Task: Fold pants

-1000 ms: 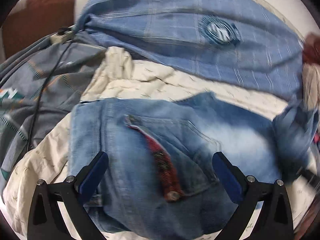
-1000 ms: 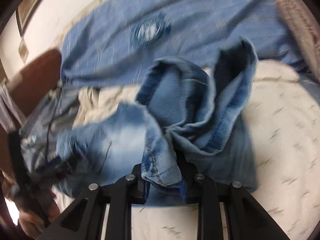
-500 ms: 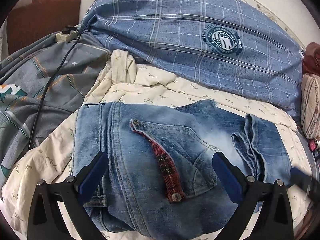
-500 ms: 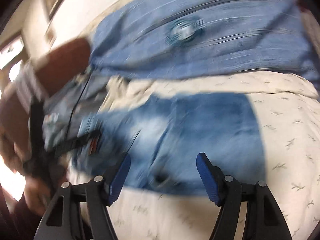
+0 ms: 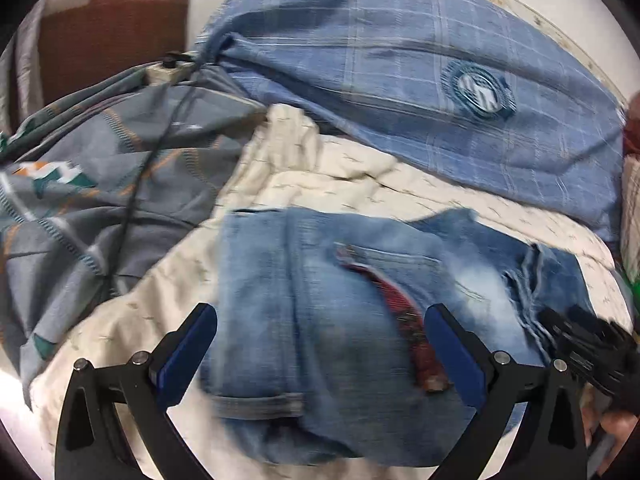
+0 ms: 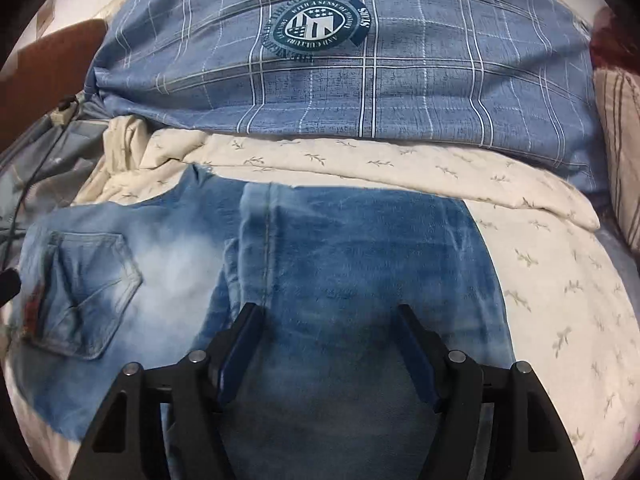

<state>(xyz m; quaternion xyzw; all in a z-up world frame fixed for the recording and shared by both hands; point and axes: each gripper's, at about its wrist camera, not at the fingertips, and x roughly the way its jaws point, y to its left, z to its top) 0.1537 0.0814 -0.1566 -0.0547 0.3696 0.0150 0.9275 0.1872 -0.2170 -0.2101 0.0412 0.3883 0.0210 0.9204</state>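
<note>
The bed [image 6: 560,280], under a cream leaf-printed sheet, carries a blue plaid pillow [image 6: 400,80] along its far edge. The faded blue denim jeans [image 6: 360,260] now lie flat in the bed's middle, the leg doubled over toward the back pocket [image 6: 84,292]. A second ago the right gripper [image 6: 332,356] pinched that bunched leg; its jaws now stand spread and empty above the denim. The left gripper [image 5: 320,356] stays spread over the waistband end. One fold looks laid; another likely remains.
</note>
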